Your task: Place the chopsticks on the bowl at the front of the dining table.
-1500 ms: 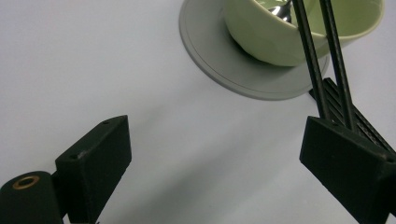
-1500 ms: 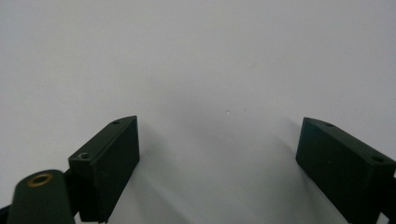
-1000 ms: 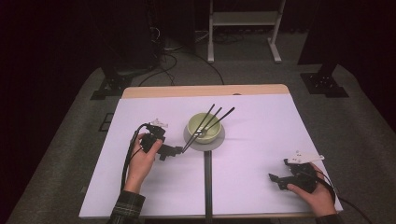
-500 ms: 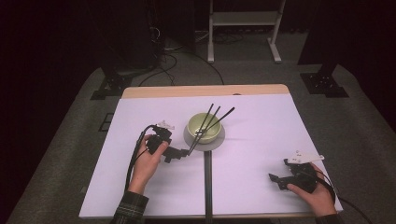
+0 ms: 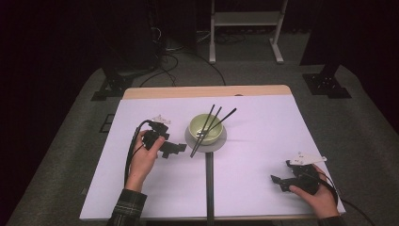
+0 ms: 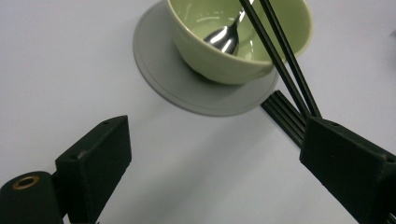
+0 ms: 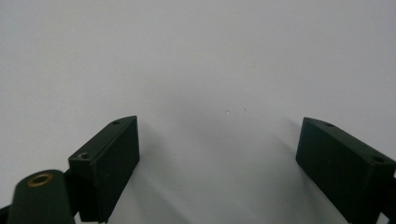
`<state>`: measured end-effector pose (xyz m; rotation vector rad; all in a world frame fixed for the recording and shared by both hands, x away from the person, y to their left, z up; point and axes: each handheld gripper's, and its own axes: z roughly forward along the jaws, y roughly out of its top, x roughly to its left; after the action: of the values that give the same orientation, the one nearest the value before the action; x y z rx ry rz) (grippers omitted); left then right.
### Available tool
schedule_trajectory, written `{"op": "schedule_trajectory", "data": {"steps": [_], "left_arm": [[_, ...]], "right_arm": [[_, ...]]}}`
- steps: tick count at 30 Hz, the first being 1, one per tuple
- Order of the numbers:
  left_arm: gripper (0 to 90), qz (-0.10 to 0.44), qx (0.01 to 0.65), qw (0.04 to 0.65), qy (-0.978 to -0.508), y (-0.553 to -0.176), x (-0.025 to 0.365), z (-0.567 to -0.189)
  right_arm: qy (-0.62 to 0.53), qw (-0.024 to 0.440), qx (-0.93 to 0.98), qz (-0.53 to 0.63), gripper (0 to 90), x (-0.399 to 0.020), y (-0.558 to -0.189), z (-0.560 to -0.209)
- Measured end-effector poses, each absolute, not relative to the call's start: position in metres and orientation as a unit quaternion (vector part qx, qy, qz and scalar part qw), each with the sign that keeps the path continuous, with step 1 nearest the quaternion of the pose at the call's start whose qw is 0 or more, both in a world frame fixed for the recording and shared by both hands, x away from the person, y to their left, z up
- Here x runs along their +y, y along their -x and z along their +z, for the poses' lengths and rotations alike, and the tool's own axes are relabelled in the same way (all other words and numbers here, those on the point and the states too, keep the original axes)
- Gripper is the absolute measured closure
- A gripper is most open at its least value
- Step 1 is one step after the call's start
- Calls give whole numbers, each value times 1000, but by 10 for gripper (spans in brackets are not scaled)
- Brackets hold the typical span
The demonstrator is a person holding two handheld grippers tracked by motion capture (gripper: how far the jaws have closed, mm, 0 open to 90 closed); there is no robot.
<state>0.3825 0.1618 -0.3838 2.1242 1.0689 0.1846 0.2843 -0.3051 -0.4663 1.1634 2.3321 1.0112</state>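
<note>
- I am holding my left gripper (image 5: 176, 149) at the centre left of the high view, with its jaws spread wide and nothing between them.
- In the left gripper view, my left gripper (image 6: 215, 163) is pointing at a pale green bowl (image 6: 219, 60), which is sitting at the top centre of the frame on a round grey saucer (image 6: 159, 70).
- A shiny metal spoon (image 6: 224, 38) is lying inside the bowl.
- Two black chopsticks (image 6: 280, 56) are leaning across the bowl's rim and running down to the right jaw; I cannot tell whether they are touching it.
- In the high view, the bowl (image 5: 205, 128) is standing in the middle of the white counter (image 5: 263, 141), just right of my left gripper, and the chopsticks (image 5: 214, 127) are slanting from the upper right down over its near edge.
- A dark grooved strip (image 5: 209, 183) is running from the saucer down to the bottom edge of the frame.
- I am resting my right gripper (image 5: 282, 181) at the lower right of the high view, well apart from the bowl.
- In the right gripper view, my right gripper (image 7: 217, 158) is showing its jaws spread wide over bare white counter (image 7: 196, 56).
- I am seeing no brand, label or readable writing on anything.
</note>
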Motion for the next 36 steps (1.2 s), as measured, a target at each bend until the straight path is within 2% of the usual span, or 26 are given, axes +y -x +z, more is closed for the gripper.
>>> {"op": "schedule_trajectory", "data": {"steps": [15,36], "left_arm": [[80,69,404,372,-833,-432,128,-358],[80,74,389,342,-852,-475,74,-368]], "right_arm": [[-410,172,822,357,121,-305,-284,-466],[-410,172,822,357,121,-305,-285,-466]]}}
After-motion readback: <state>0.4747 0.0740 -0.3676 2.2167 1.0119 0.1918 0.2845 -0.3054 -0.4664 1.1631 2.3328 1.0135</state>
